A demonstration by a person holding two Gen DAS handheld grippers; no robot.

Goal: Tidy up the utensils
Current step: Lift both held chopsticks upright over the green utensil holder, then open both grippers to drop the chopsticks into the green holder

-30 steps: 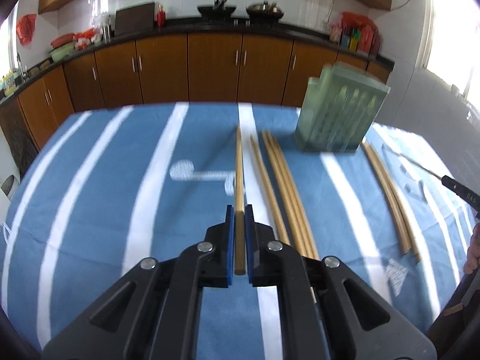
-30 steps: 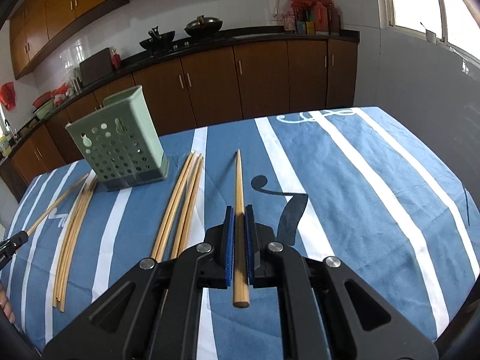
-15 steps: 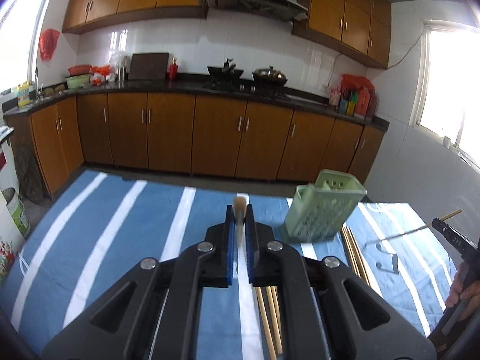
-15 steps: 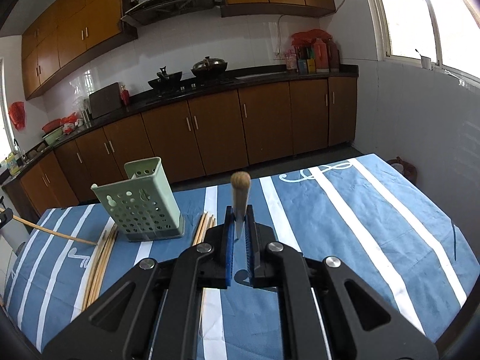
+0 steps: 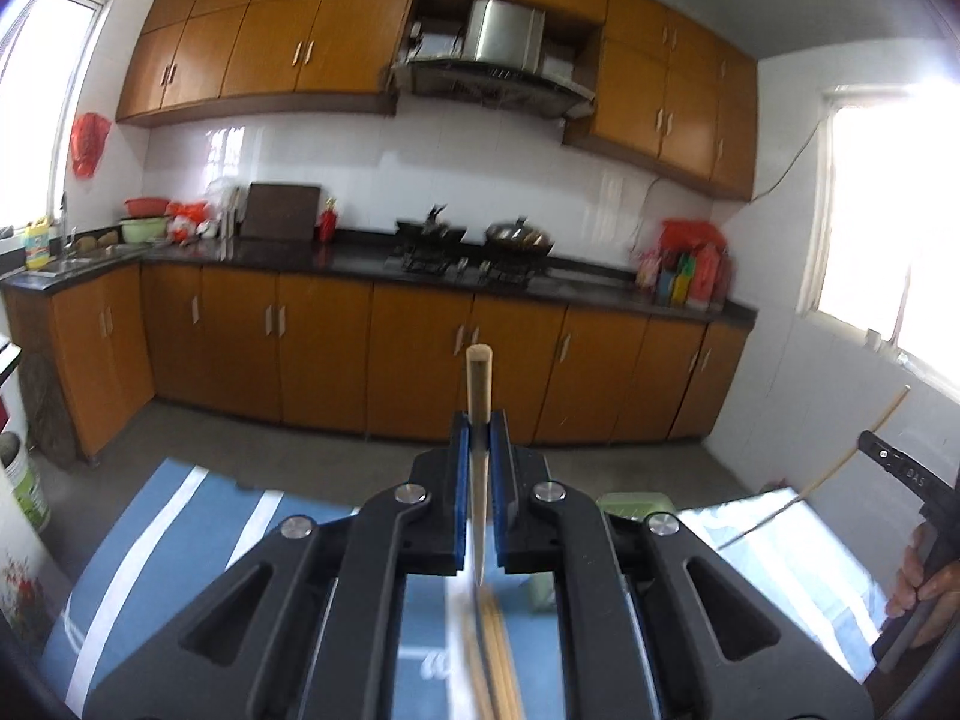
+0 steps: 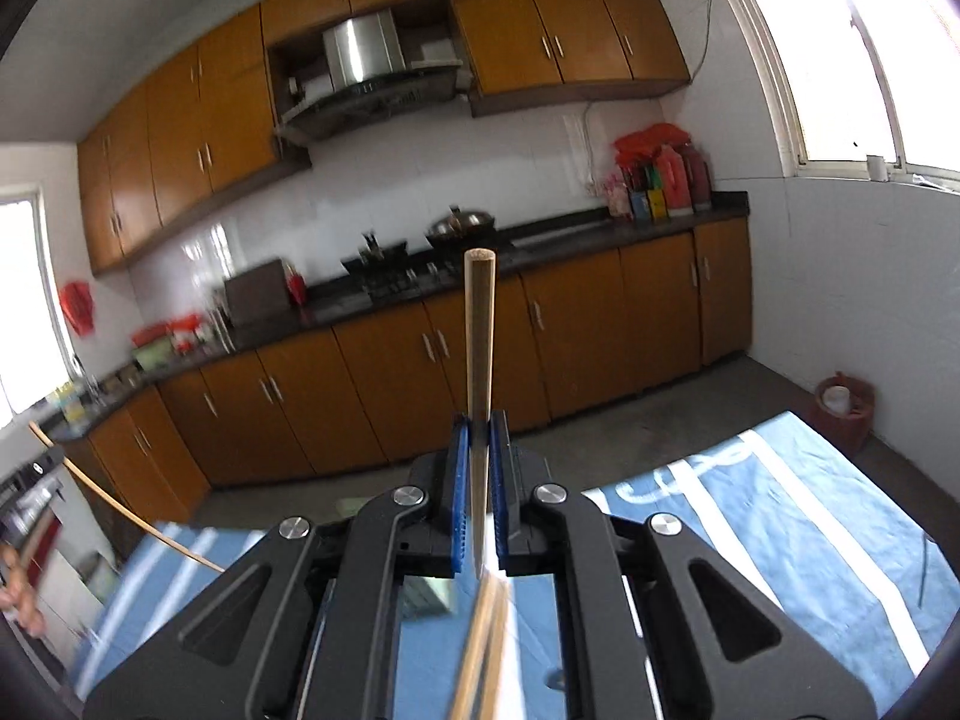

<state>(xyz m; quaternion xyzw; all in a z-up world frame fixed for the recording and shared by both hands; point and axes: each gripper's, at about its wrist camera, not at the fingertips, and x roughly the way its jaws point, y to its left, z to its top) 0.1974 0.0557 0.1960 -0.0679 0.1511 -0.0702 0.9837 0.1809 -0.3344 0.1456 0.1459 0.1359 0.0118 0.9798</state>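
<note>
Each hand-held gripper clenches one slim wooden chopstick, raised above the blue-and-white striped tablecloth.

The left gripper (image 5: 479,420) grips a tan wooden chopstick (image 5: 479,384) between its blue pads, the blunt end standing up past the fingertips; below and behind its jaws lie more loose wooden chopsticks (image 5: 495,654) on the striped cloth (image 5: 180,528), and just to its right a pale green plastic utensil holder (image 5: 636,504) peeks out. The right gripper (image 6: 479,420) likewise grasps a second tan chopstick (image 6: 479,324), blunt end upward, with blurred chopsticks on the cloth (image 6: 780,498) beneath.
</note>
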